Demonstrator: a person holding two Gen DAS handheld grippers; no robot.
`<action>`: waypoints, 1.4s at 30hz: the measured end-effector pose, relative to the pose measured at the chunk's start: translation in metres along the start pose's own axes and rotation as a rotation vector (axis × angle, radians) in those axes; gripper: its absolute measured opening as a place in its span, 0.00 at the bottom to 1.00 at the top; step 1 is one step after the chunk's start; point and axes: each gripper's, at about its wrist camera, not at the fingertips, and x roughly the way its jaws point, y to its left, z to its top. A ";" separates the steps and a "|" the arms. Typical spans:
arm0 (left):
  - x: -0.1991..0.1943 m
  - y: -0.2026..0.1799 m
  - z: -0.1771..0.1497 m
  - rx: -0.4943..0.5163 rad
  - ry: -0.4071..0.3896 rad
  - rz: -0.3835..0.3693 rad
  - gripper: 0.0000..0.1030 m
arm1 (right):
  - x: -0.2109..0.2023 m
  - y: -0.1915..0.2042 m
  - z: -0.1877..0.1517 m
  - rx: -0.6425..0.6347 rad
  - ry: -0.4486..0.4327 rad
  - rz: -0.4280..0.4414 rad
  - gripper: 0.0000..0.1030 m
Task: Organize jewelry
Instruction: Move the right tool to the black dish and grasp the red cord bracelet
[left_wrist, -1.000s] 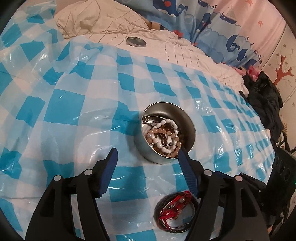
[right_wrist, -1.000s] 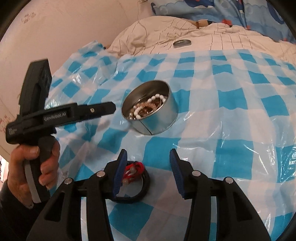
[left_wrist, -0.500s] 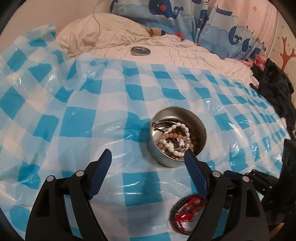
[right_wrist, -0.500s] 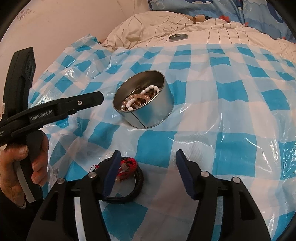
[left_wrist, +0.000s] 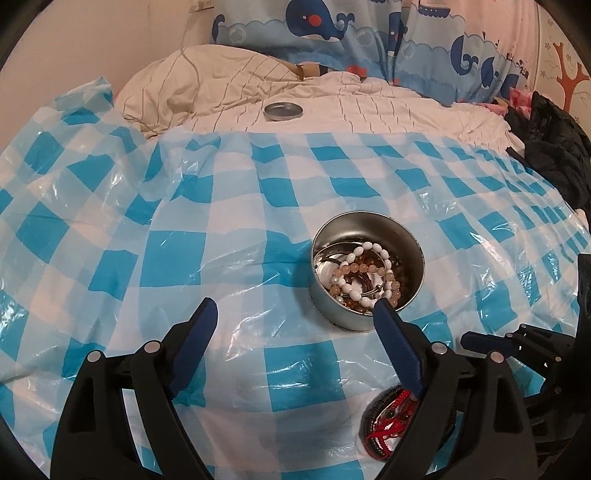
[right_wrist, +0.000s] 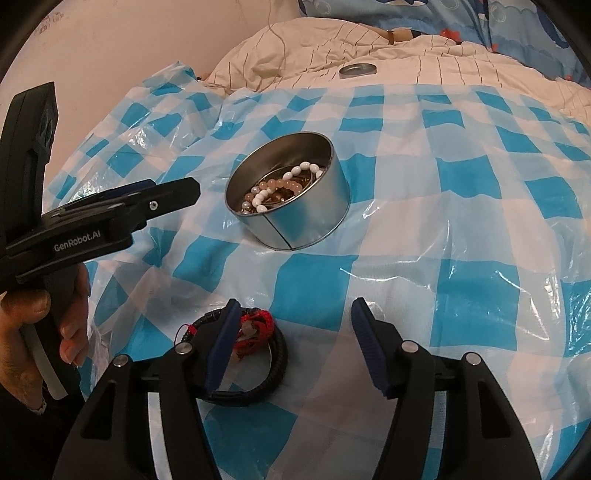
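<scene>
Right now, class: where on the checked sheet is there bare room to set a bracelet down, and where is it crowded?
Free: the checked sheet left of the tin, and the stretch right of the tin up to the dark clothes. Crowded: the near strip, where the black and red bracelets lie by both open grippers; the left's jaws are opening.

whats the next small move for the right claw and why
Probably shift the right claw a little left and down to straddle the bracelets. They lie on the checked sheet outside the tin, partly under its left finger, and both claws hold nothing. The left claw is opening over bare sheet.
</scene>
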 end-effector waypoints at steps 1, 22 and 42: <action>0.000 -0.001 0.000 0.004 0.000 0.002 0.80 | 0.000 0.000 0.000 -0.001 -0.001 0.000 0.60; 0.002 -0.008 0.001 0.043 -0.003 0.024 0.82 | -0.003 0.005 0.001 -0.020 -0.005 0.005 0.60; 0.004 0.006 0.001 -0.022 0.026 -0.020 0.83 | -0.012 -0.004 0.005 -0.038 -0.019 0.017 0.60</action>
